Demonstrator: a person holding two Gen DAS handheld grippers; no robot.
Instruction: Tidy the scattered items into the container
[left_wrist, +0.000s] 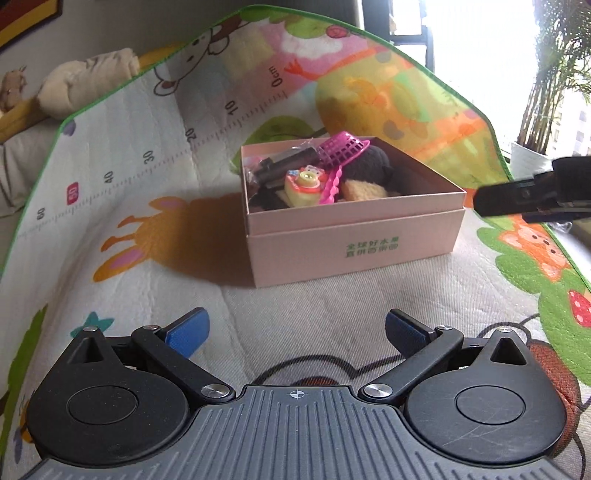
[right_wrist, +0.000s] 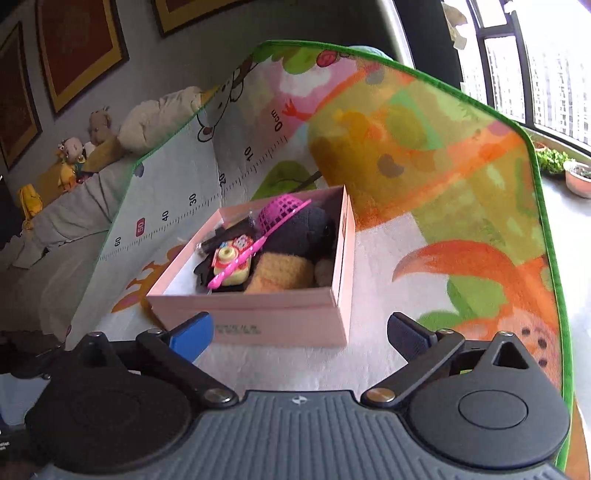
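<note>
Pink box (right_wrist: 258, 314) holding toys, on play mat (right_wrist: 424, 258), fingers (right_wrist: 192, 336) spread wide

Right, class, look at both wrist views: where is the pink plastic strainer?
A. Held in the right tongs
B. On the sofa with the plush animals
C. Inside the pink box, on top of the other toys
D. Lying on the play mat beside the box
C: the pink strainer lies in the pink box across the dark plush, and both tongs are empty.

This is a home, likely a living room or child's play area. A cartoon play mat (right_wrist: 424, 177) with a printed ruler covers the surface, stuffed toys (right_wrist: 74, 155) sit along a cushioned seat, framed pictures (right_wrist: 74, 51) hang on the wall, and potted plants (right_wrist: 576, 177) stand by large windows.
</note>
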